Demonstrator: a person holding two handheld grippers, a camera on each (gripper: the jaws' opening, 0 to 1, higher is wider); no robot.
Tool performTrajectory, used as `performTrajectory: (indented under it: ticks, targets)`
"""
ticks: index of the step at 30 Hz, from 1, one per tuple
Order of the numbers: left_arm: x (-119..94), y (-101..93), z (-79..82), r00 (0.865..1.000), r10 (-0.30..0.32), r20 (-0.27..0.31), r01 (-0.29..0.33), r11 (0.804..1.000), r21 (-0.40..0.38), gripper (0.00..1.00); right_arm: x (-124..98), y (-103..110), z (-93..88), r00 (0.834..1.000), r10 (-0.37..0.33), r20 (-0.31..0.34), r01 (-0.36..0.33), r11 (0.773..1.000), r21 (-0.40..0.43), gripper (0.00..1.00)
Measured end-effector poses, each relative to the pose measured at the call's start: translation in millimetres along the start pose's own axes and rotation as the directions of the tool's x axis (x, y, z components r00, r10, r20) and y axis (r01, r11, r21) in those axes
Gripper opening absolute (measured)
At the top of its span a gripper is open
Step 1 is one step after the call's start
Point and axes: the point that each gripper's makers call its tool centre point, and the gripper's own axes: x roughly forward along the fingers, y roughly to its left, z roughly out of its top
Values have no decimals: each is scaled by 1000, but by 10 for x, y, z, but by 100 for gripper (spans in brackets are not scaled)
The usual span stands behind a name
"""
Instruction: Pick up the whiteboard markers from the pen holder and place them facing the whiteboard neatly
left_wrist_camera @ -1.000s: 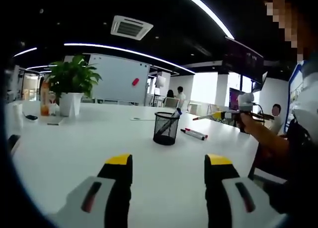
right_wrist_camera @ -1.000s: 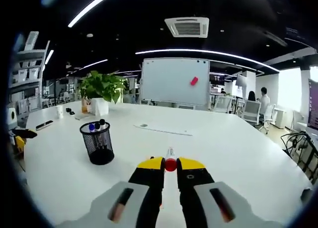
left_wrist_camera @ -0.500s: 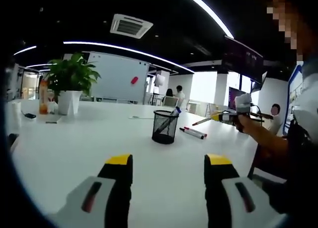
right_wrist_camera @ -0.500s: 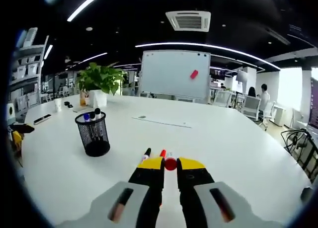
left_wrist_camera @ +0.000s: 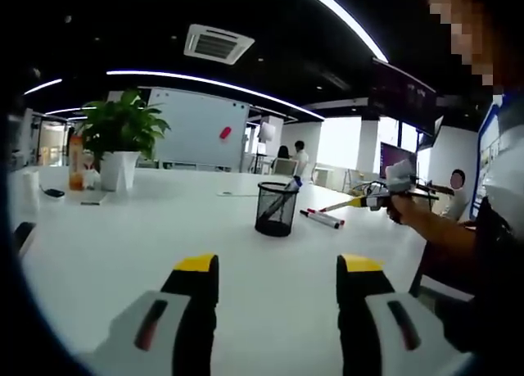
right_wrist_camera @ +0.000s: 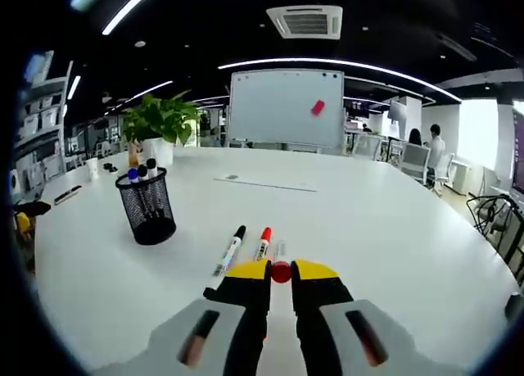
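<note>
Lowered beside two laid markers (right_wrist_camera: 246, 248), right gripper (right_wrist_camera: 281, 271) clamps red-capped marker (right_wrist_camera: 281, 261).

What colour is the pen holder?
Black wire mesh pen holder, clearest in the right gripper view.

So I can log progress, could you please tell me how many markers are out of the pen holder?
3: a black-capped marker and a red-capped marker lie on the table, and one marker is in the right hand-held gripper.
</note>
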Motion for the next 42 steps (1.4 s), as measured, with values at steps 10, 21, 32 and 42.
performTrajectory:
  ticks: [10,21,32,42]
  targets:
    - [-15,20,-22,1000,7,-5,-7,1000,-1,59,119,-62,-212,995,-51,-83,49,999,-21,13]
    - [-31,37,-31,1000,9,-4,-9,1000,1,59,192,12,-300,992,-41,-117,38,999,-25,13]
    - [-39,75,-59,1000,17,-10,-17,1000,0,58,249,-8,-393,989,-33,-146,34,999,0,14]
    - [-62,114,-52,999,32,2,-32,999,-19,57,266,-29,-457,989,-5,-145,16,997,71,14]
